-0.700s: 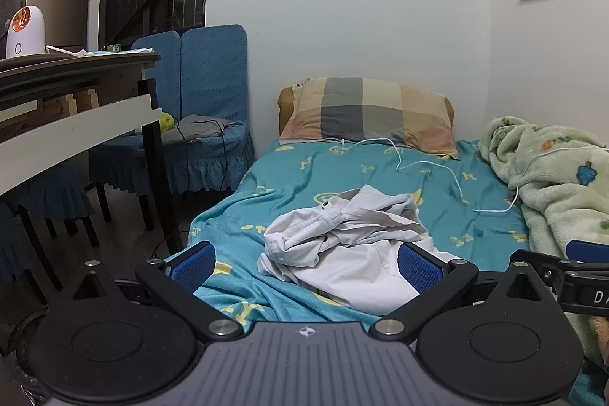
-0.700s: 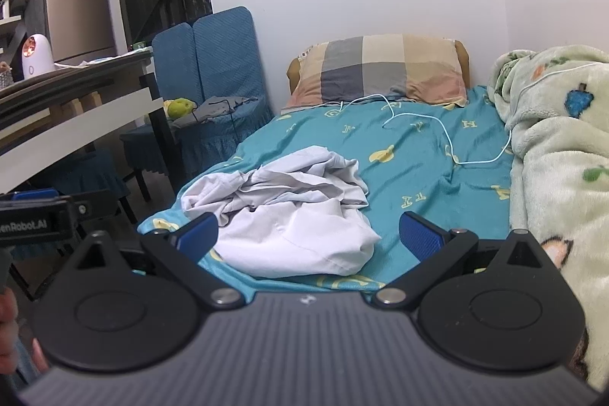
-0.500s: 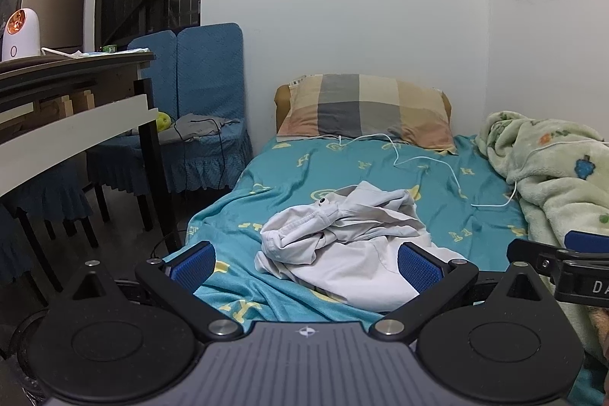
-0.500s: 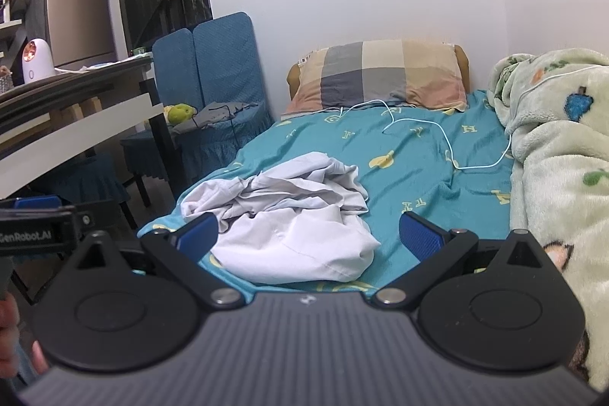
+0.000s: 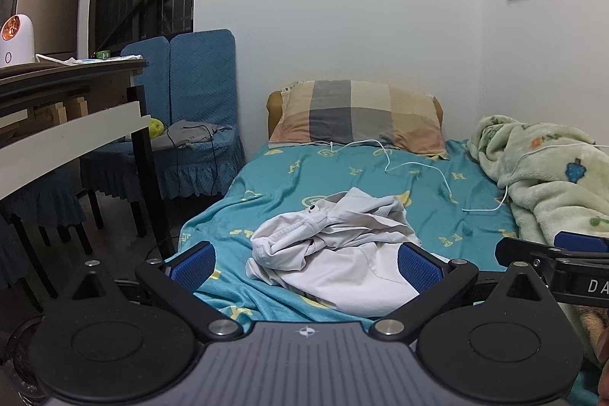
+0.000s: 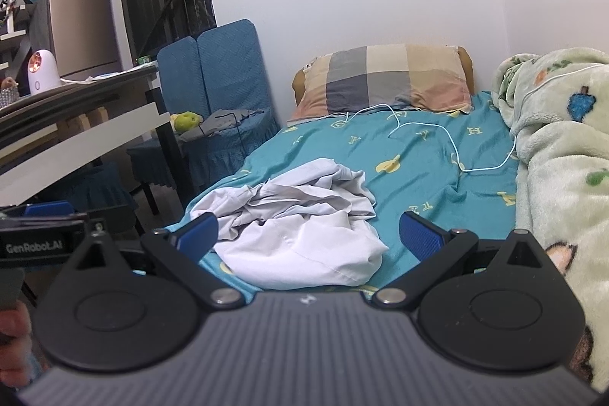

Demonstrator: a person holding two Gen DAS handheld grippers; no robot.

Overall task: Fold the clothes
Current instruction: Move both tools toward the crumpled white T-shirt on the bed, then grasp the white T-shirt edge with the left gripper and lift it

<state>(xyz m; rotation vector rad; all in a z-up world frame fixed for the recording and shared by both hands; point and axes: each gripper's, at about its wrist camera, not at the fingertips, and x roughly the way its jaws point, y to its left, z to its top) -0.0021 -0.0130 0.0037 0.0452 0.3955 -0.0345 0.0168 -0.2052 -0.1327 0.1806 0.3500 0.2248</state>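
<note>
A crumpled pale grey garment (image 5: pixel 335 250) lies in a heap on the teal bedsheet (image 5: pixel 342 174), near the foot of the bed. It also shows in the right wrist view (image 6: pixel 300 219). My left gripper (image 5: pixel 306 263) is open and empty, held just short of the heap with its blue pads on either side of it. My right gripper (image 6: pixel 308 234) is open and empty, also just short of the heap. The right gripper's body (image 5: pixel 563 265) shows at the right edge of the left wrist view, and the left gripper's body (image 6: pixel 42 238) at the left edge of the right wrist view.
A checked pillow (image 5: pixel 357 117) lies at the head of the bed. A white cable (image 5: pixel 418 170) trails across the sheet. A green fleece blanket (image 6: pixel 559 155) is piled along the right side. Blue-covered chairs (image 5: pixel 190 109) and a dark table (image 5: pixel 72 109) stand left of the bed.
Both grippers have moved slightly; the view has tilted up a little and the heap sits a bit lower in frame. The garment has not moved. Both grippers stay open.
</note>
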